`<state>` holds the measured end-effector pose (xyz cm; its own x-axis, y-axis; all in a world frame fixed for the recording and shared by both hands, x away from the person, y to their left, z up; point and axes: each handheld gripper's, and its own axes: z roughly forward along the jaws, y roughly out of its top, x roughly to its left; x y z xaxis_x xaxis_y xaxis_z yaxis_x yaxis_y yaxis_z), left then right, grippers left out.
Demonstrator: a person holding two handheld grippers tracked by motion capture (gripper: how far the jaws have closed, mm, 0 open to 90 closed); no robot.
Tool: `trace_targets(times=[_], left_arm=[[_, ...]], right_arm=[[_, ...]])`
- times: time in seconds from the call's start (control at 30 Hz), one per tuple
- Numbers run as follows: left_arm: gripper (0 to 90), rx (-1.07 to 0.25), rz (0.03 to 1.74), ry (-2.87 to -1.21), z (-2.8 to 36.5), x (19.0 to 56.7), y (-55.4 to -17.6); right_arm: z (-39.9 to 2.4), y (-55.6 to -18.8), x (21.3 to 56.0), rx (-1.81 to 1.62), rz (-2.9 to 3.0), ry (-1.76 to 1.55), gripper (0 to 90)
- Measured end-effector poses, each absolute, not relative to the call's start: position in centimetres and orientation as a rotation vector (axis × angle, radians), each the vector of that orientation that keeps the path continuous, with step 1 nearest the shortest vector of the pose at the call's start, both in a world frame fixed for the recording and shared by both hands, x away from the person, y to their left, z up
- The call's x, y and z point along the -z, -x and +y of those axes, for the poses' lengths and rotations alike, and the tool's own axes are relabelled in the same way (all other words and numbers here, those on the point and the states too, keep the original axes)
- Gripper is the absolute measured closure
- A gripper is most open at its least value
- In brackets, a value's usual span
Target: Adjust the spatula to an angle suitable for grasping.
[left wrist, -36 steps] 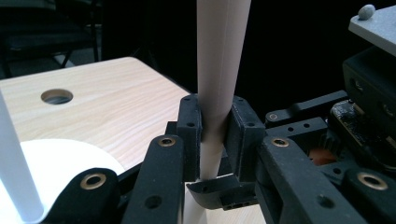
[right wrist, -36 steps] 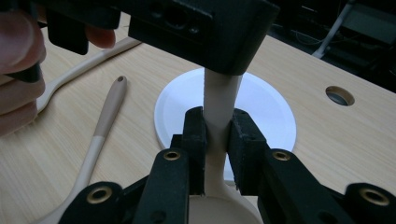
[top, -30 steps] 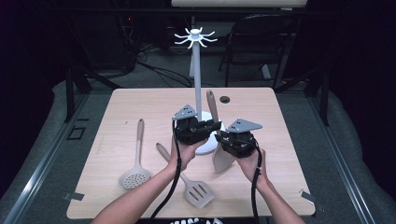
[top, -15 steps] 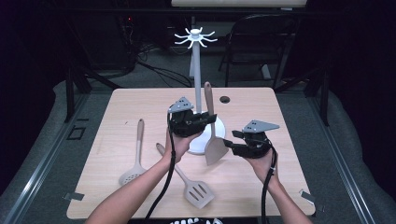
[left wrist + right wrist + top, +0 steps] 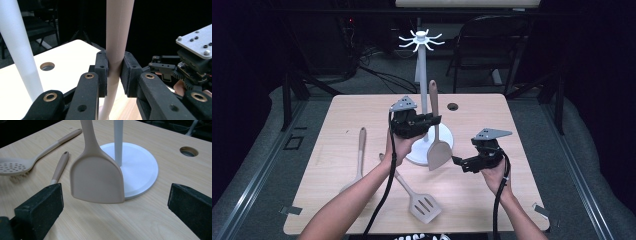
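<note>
the wooden table (image 5: 362, 110) spans the high view, pale and square-cornered, with a small round cable hole (image 5: 453, 106) near its far edge. on it stands the white utensil stand (image 5: 422, 75), a tall post rising from a round flat base and topped by a ring of hooks. two tools lie flat on the near left of the table: a slotted turner (image 5: 424, 206) with its head toward the person, and a perforated skimmer (image 5: 15, 166), its handle running away beside the turner's; in the high view its head is mostly hidden behind the left forearm.

the solid beige spatula (image 5: 438, 150) hangs upright, blade down, in front of the stand's base and clear of the table, as far as the right gripper view lets one judge. the left gripper (image 5: 428, 121) is clamped on its handle, pads (image 5: 102, 72) pressing it from both sides about midway up, just beside the post.

the right gripper (image 5: 457, 161) sits lower and to the right, apart from the spatula. its jaws have just been opening and now stand wide, with nothing pressed between them; the blade is ahead of them, untouched.
</note>
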<state>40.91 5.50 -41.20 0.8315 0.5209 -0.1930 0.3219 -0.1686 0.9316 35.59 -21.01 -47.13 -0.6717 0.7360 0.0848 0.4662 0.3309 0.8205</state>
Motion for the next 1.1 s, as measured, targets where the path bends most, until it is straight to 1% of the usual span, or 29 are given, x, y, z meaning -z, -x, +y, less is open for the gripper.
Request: trace_targets(times=[1.1], left_arm=[[76.9,-0.233,0.571,-1.77,5.2,37.0,-43.6]], right_arm=[[-21.3,-35.8,47.3,-1.214,2.31,-1.117,0.0]])
